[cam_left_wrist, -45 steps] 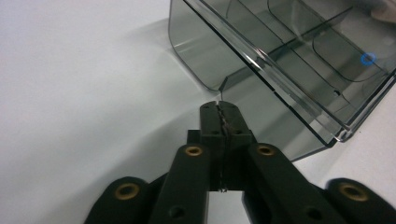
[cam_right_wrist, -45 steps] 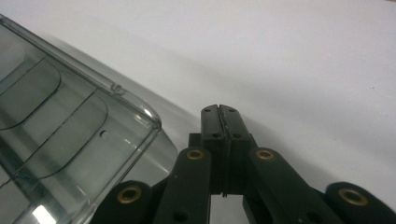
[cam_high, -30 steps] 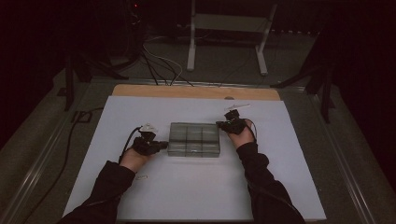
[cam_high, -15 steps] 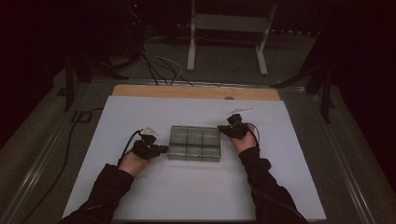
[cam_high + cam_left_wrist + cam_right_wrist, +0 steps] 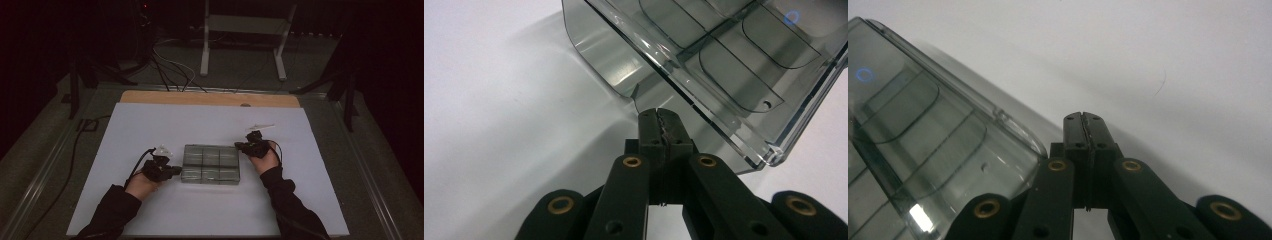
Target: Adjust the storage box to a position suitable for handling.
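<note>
A clear plastic box (image 5: 211,164) with several compartments lies flat in the middle of the white table top (image 5: 150,125). My left gripper (image 5: 176,171) is at the box's near left corner, jaws shut with nothing between them. In the left gripper view its tips (image 5: 658,114) sit right at the box's side wall (image 5: 724,65); contact is unclear. My right gripper (image 5: 241,146) is at the box's far right corner, also shut and empty. In the right gripper view its tips (image 5: 1083,116) stand just beside the rounded corner of the box (image 5: 913,130).
A wooden board edge (image 5: 210,98) runs along the back of the white top. Behind it are a metal stand (image 5: 242,30) and loose cables (image 5: 170,70) on the dark floor. A cable (image 5: 75,150) trails off the table's left side.
The box has slid toward the near edge of the table. Both hands and their grippers moved the same way with it, staying at its two corners.
</note>
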### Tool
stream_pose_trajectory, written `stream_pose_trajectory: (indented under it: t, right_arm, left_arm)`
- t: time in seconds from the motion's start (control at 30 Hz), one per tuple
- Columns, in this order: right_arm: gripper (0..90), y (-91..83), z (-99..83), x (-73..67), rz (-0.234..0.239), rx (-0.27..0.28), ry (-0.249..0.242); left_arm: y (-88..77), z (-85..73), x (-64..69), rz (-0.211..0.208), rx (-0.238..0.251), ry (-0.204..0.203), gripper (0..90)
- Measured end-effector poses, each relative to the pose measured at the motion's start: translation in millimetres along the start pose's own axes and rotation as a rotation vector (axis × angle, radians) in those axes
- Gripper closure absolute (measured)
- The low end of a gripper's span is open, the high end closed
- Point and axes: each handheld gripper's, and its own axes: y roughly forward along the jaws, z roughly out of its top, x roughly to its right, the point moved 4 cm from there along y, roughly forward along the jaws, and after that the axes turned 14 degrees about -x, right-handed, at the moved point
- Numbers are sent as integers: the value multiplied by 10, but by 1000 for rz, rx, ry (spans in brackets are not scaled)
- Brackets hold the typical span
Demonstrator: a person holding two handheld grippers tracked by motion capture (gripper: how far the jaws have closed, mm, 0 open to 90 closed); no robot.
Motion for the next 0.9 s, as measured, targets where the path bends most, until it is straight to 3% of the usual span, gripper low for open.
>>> stream_pose_trajectory:
  t: [0.33,0.9]
  right_arm:
    - [900,-72,-156,-77,28,-1,8]
    - [900,-191,-402,-240,37,-13,-2]
  left_arm:
    - [-23,-115,167,-44,-18,17,900]
    - [-44,-302,374,-74,-49,65,900]
